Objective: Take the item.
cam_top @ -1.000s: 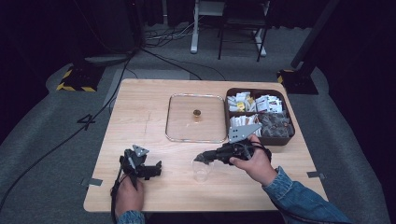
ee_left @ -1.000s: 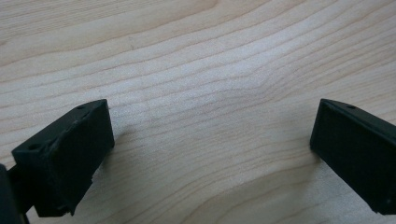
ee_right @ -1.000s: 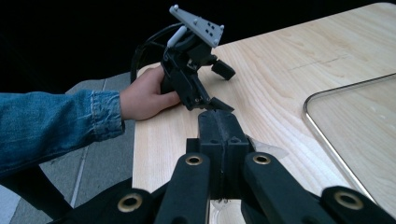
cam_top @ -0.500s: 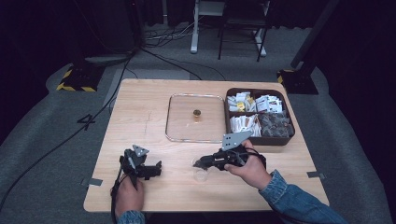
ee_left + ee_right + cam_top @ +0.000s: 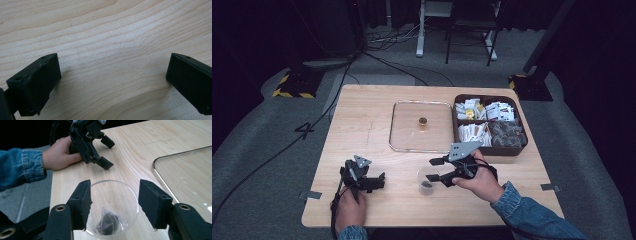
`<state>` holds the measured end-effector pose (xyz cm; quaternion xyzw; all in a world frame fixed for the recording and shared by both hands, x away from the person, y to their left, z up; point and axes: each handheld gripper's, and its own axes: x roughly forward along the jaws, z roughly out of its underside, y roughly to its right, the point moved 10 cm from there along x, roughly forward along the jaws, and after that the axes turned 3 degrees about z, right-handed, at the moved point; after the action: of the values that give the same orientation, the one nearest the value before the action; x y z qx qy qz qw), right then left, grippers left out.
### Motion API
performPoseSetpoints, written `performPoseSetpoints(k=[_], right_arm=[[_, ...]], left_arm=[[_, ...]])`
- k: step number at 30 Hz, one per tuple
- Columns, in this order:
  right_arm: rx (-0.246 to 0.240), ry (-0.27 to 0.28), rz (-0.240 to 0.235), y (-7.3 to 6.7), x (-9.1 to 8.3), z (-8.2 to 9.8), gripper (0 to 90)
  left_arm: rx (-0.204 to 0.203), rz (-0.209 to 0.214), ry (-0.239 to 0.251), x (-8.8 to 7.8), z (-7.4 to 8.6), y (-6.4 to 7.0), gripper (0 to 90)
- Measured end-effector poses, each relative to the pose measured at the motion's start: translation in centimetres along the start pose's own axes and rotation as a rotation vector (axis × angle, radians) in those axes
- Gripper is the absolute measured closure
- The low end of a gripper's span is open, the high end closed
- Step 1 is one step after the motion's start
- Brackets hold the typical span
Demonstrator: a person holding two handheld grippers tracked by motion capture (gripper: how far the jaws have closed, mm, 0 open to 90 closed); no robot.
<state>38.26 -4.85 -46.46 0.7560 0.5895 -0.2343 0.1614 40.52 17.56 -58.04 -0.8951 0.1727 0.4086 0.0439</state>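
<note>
A clear plastic cup (image 5: 426, 182) stands on the table near the front edge, with a small dark packet (image 5: 109, 222) lying in its bottom. My right gripper (image 5: 435, 170) hovers at the cup's rim. Its jaws have just been opening and now stand apart on either side of the cup (image 5: 113, 202), with the pads off its wall. In the right gripper view, that gripper (image 5: 115, 192) looks down into the cup. My left gripper (image 5: 377, 182) rests open on the bare wood at the front left, nothing between its jaws (image 5: 112, 75). It is also in the right gripper view (image 5: 108, 153).
A clear glass tray (image 5: 404, 142) with a small brown object (image 5: 422, 121) on it lies behind the cup. To its right is a dark compartment box (image 5: 518, 148) with several sachets and dark packets. A denim sleeve (image 5: 532, 215) reaches in from the front right.
The right gripper has shifted a little left, over the cup, and its jaws have parted. The dark packet now lies in the cup. The left gripper has stayed put.
</note>
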Motion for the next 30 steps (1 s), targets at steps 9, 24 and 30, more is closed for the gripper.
performPoseSetpoints(k=[9, 24, 30], right_arm=[[0.008, 0.04, 0.033, 1.0, -3.9, -1.3, 34.0], [0.012, -0.029, 0.116, 3.2, -10.1, 2.0, 32.2], [0.029, -0.025, 0.168, 3.8, -11.8, 2.9, 28.8]], left_arm=[[-0.001, 0.001, 0.0, 0.0, 0.0, 0.0, 0.0], [-0.002, 0.001, 0.0, 0.0, 0.0, 0.0, 0.0], [0.0, 0.0, -0.001, 0.0, 0.0, 0.0, 0.0]])
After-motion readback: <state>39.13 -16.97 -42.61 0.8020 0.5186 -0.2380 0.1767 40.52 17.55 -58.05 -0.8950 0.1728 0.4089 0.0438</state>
